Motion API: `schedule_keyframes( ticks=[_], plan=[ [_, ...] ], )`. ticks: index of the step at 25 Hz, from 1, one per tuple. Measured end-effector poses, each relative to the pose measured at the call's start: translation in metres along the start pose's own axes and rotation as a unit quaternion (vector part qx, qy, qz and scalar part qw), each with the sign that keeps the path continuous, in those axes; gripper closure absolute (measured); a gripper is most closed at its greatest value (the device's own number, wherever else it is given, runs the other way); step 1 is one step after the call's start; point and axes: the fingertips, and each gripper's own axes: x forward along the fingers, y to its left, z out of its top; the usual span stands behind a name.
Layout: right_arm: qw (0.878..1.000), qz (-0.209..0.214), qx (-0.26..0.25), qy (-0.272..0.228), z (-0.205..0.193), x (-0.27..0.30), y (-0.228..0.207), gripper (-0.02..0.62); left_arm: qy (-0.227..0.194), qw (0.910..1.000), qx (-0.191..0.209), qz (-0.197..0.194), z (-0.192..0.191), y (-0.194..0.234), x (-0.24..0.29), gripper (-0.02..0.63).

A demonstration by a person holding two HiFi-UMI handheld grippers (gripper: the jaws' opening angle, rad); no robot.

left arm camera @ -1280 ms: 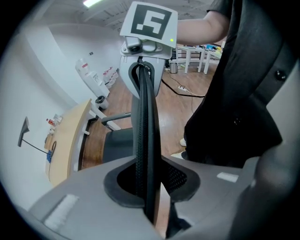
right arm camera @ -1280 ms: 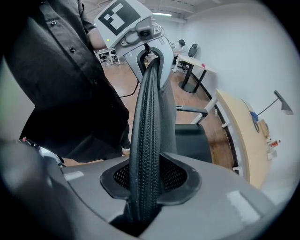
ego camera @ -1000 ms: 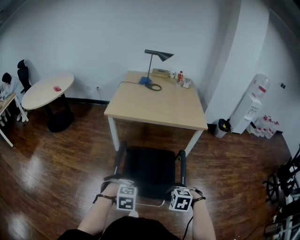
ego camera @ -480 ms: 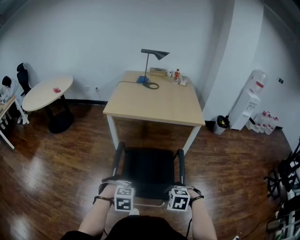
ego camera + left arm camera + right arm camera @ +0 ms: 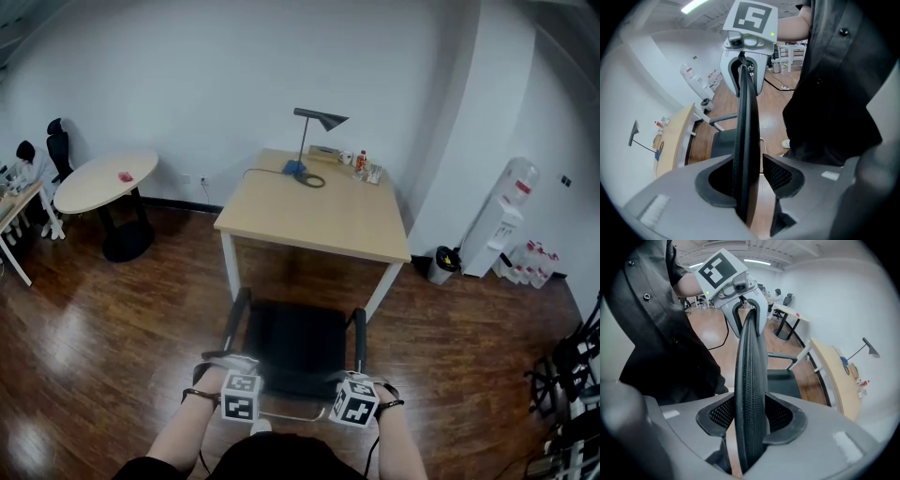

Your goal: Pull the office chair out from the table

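The black office chair (image 5: 295,342) stands in front of the light wooden table (image 5: 314,211), its seat out from under the tabletop. Both grippers hang over the top edge of its mesh backrest (image 5: 745,136), pointing steeply down. My left gripper (image 5: 244,375) has just been opening. The backrest edge lies between its jaws against one pad, with a gap to the other pad (image 5: 780,176). My right gripper (image 5: 354,380) has also just been opening. It straddles the backrest (image 5: 750,362) and its pads (image 5: 785,416) stand loose around it.
A desk lamp (image 5: 317,127), bottles and a cup (image 5: 361,164) sit at the table's far end. A round white table (image 5: 103,180) stands at the left. A water dispenser (image 5: 502,220) and a bin (image 5: 441,264) are at the right wall. Dark wood floor lies all around.
The chair and both grippers have come slightly toward me, away from the table. The marker cubes sit lower in the head view than a second ago.
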Motion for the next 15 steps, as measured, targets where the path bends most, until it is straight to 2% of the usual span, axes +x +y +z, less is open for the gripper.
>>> schedule_keyframes(
  ticks=[3, 5, 8, 13, 15],
  plan=[
    [0.999, -0.037, -0.016, -0.018, 0.002, -0.022, 0.001, 0.403, -0.039, 0.9983, -0.014, 0.04, 0.02, 0.006, -0.021, 0.431],
    [0.997, -0.06, -0.012, -0.055, 0.008, -0.038, 0.0, 0.41, -0.062, 0.9945, -0.033, 0.078, 0.03, 0.014, -0.035, 0.431],
    [0.988, -0.103, 0.008, -0.115, 0.012, -0.058, -0.005, 0.43, -0.071, 0.9855, -0.07, 0.138, 0.034, 0.02, -0.044, 0.419],
    [0.967, -0.192, 0.039, -0.163, 0.002, -0.072, -0.005, 0.488, -0.112, 0.9605, -0.153, 0.204, 0.046, 0.011, -0.062, 0.433],
    [0.957, -0.223, 0.057, -0.178, -0.003, -0.079, -0.003, 0.506, -0.133, 0.9442, -0.182, 0.241, 0.048, 0.009, -0.069, 0.45]
  ],
)
